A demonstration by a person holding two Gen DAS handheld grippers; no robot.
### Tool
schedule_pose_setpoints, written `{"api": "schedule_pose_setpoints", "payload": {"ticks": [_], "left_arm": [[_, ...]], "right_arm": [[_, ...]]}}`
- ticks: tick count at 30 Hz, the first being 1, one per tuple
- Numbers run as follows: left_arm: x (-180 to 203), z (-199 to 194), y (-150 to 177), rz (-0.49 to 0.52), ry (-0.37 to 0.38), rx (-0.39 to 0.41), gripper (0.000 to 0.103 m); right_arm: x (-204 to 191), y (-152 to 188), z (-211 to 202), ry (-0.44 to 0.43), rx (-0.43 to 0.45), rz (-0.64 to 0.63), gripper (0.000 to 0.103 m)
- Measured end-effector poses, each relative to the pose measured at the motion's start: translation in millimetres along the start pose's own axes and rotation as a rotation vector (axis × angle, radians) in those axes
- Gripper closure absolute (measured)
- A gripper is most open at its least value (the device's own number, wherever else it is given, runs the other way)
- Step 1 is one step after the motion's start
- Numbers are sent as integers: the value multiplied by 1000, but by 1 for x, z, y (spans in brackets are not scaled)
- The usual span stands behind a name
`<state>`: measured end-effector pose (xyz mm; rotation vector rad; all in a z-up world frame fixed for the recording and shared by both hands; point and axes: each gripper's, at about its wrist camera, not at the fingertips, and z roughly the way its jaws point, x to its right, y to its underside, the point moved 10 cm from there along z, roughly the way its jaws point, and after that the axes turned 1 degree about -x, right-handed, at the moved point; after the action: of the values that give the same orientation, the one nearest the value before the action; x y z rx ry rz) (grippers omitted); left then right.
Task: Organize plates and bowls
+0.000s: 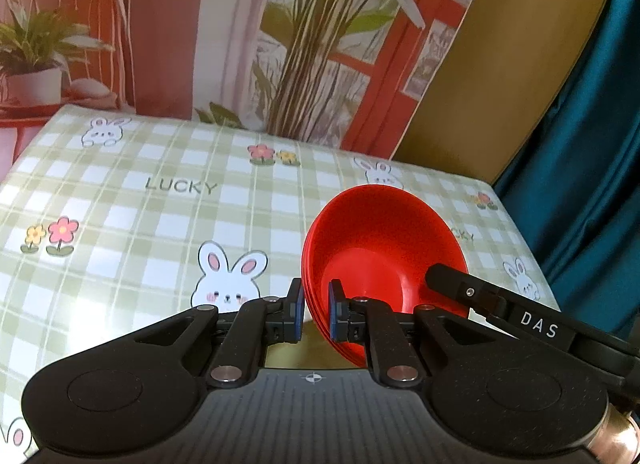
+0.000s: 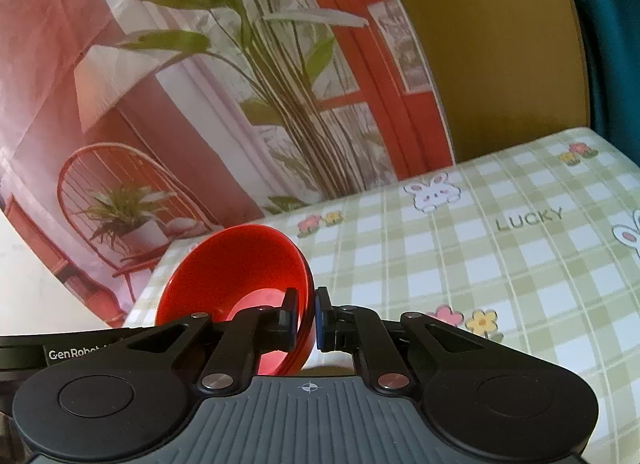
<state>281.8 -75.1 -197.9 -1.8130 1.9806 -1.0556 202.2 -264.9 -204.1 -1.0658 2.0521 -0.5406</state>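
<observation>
The left gripper and right gripper each pinched opposite rim edges of the stacked red bowls, held tilted above the checked tablecloth.

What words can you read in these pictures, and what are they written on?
"LUCKY": printed on the tablecloth, and again in the right wrist view.
"CKY": the rest of another "LUCKY", half hidden behind the red bowls.
"DAS": on the right gripper's arm.
"GenRobot": on the left gripper's arm; the rest is hidden.
</observation>
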Motion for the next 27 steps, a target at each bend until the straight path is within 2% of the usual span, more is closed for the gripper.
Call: {"api": "schedule_pose_setpoints", "payload": {"ticks": [16, 27], "left_arm": [[-11, 12, 44, -32, -2, -86, 90], [-16, 9, 65, -28, -14, -103, 88]], "right_arm": [[7, 40, 1, 27, -88, 4, 95], [8, 59, 4, 49, -132, -17, 96]]}}
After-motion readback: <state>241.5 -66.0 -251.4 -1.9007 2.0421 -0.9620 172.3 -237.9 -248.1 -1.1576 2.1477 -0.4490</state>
